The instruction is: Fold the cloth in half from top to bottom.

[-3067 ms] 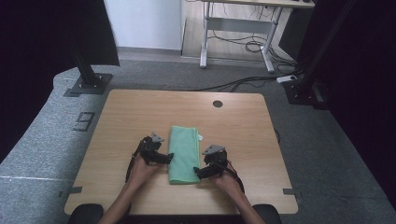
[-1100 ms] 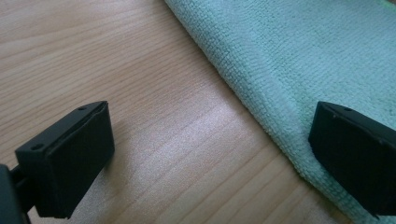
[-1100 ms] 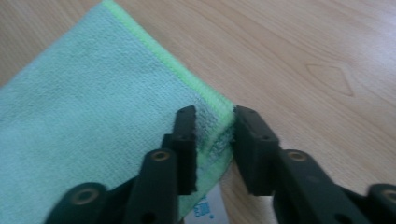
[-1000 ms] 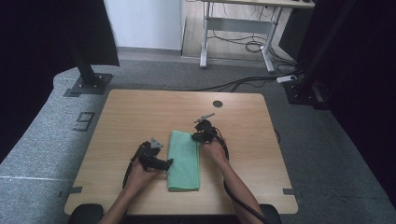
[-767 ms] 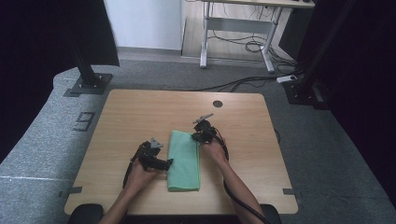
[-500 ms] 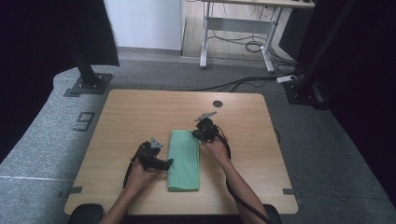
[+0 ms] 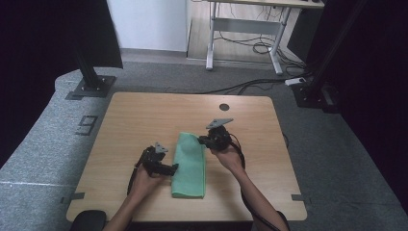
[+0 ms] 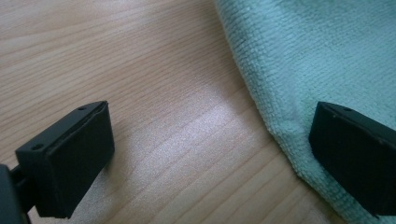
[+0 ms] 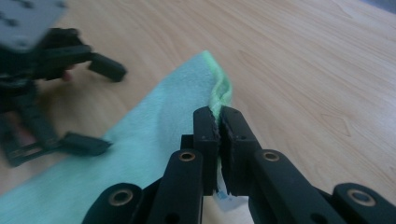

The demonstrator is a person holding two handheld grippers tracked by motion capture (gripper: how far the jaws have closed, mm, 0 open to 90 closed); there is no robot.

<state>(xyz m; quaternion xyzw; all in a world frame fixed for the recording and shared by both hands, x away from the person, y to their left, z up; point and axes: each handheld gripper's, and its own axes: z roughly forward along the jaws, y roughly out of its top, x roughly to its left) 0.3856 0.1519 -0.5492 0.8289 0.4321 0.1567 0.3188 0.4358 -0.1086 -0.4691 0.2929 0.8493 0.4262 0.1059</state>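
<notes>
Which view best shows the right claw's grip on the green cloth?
The right gripper view: the right claw is shut on the green cloth's edge. The high view shows it small at the far corner; the left gripper view shows cloth only.

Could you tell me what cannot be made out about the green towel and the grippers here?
- Right gripper view: right gripper, shut on the towel, hides the pinched edge.
- Left gripper view: towel cut off by the frame.
- High view: left gripper too small to judge contact.
</notes>
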